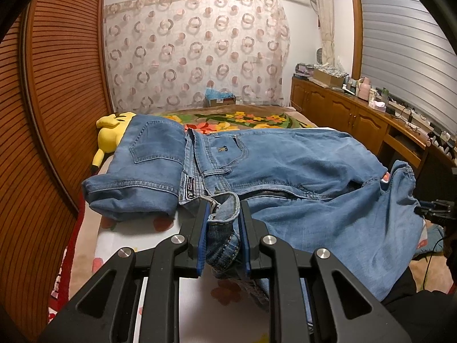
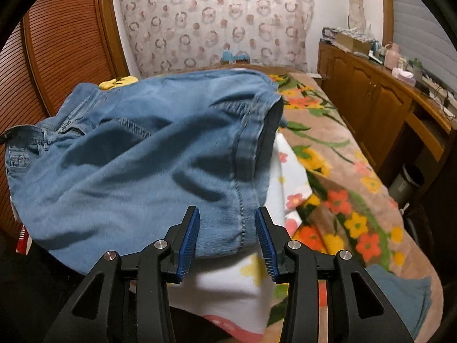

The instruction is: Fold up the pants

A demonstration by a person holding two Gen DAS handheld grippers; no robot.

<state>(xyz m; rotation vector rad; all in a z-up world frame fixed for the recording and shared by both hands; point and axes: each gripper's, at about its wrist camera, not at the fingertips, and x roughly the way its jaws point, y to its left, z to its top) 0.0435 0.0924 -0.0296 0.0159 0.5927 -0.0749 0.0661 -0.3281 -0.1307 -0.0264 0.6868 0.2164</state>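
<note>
Bunched denim waistband sits pinched between the left gripper's [image 1: 222, 223] blue ribbed pads; the jeans [image 1: 285, 165] sprawl over a white flowered sheet [image 1: 128, 237], a yellow plush [image 1: 110, 134] behind them. From the right wrist, the right gripper [image 2: 227, 228] stands spread, jaws flanking a stitched seam, gripping nothing, beside a floral blanket [image 2: 337, 171].

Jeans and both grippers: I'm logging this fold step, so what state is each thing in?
jeans: partly folded on the bed, fly unzipped, one end doubled over.
left gripper: shut on the jeans' waistband.
right gripper: open, fingers either side of a denim edge, not clamping.
yellow plush toy: lying on the bed, partly under the jeans.
cabinet doors: closed.
</note>
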